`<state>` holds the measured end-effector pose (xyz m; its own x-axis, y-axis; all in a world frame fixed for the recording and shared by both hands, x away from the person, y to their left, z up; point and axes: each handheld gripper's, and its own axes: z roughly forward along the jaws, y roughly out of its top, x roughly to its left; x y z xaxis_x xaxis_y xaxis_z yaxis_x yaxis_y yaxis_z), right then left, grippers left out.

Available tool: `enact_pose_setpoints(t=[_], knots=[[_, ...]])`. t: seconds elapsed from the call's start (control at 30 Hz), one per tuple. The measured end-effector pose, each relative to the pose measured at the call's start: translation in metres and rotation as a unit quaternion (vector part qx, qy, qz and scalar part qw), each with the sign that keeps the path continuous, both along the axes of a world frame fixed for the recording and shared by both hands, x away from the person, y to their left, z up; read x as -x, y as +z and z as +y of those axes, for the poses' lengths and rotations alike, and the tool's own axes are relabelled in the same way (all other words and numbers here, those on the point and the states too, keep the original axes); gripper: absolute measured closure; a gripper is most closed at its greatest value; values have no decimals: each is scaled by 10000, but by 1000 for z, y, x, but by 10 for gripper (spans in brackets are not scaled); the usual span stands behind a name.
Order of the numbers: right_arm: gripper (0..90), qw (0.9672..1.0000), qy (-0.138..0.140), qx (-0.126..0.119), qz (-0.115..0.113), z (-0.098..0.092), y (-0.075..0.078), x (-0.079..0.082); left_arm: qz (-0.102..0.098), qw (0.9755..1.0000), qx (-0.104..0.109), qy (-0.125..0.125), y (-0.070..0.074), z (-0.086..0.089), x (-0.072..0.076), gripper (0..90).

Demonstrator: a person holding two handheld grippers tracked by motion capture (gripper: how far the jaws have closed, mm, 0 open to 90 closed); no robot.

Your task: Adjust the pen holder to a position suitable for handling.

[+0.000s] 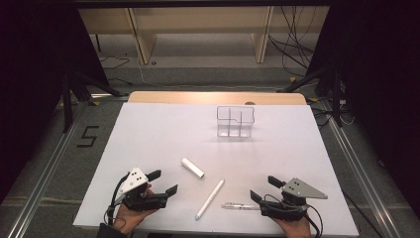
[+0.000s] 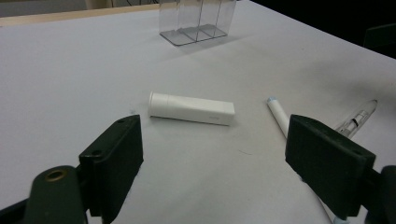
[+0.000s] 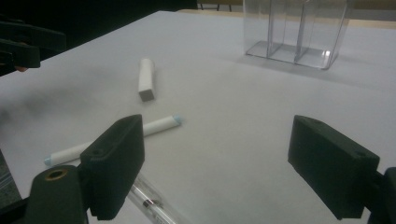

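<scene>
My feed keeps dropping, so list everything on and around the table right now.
Clear plastic divided organiser: one, transparent, upright at the table's far middle.
Short white tube: one, white, lying mid-table.
Long white marker: one, white with pale blue ends, near edge, centre.
Clear pen: one, transparent, beside the right gripper.
White table: one.
Wooden shelving: pale, behind.
Left gripper: black, open, empty.
Right gripper: black, open, empty.

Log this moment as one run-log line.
left gripper: jaws open, empty | right gripper: jaws open, beside clear pen | white tube, white marker: on table | clear organizer: empty
</scene>
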<state>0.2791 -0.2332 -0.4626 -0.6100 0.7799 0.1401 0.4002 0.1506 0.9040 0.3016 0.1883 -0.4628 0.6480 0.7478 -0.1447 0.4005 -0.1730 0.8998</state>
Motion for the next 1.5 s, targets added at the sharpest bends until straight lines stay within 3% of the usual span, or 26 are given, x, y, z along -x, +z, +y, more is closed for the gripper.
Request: enact_pose_setpoints(t=[0.37, 0.57, 0.73, 0.93, 1.1, 1.5], knots=[[209, 9999, -30, 96, -11, 0, 4, -4, 38, 10000, -42, 13, 0, 0, 0, 184], [230, 9995, -150, 266, 122, -3, 9, -16, 72, 10000, -43, 38, 0, 0, -1, 184], [230, 9991, -246, 289, 176, -9, 17, -31, 91, 9999, -41, 58, 0, 0, -1, 184], [268, 9983, -421, 345, 220, -16, 28, -63, 117, 9999, -52, 78, 0, 0, -1, 185], [400, 9962, -663, 494, 264, -17, 27, -83, 135, 9998, -104, 50, 0, 0, -2, 185], [694, 9914, -1106, 471, 515, -25, 30, -137, 132, 9999, -78, 53, 0, 0, -2, 187]])
